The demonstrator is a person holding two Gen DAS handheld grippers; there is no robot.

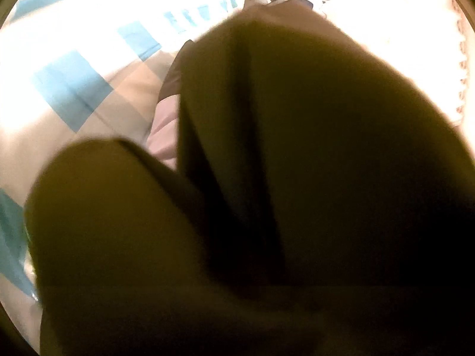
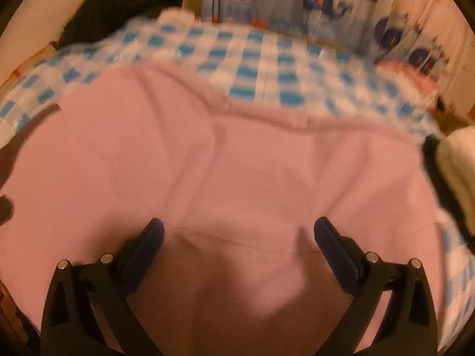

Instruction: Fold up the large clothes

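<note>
A: What lay under the cloth?

B: A cover (image 2: 252,68) in blue and white checks, spread over what looked like a bed. Behind it hung a curtain (image 2: 320,3) printed with dark blue whales, and a dark heap (image 2: 118,6) sat at the far left corner. A white bundle (image 2: 457,154) stood at the right edge.

A: And the cloth itself?

B: The pink cloth (image 2: 222,163) lay flat on the cover, creased, filling most of the right wrist view. Its far hem ran across the checks.

A: How was the right gripper (image 2: 237,231) set?

B: It pointed steeply down over the near part of the cloth. Its jaws stood wide, with nothing pinched between them; the blue pads (image 2: 154,237) looked apart from the fabric, though the blur made that hard to judge.

A: The left one?

B: Its camera was mostly covered by dark olive fabric (image 1: 297,163) close to the lens. Its fingers did not show, so its jaws could not be judged. A sliver of pink and the checked cover showed at the upper left.
</note>
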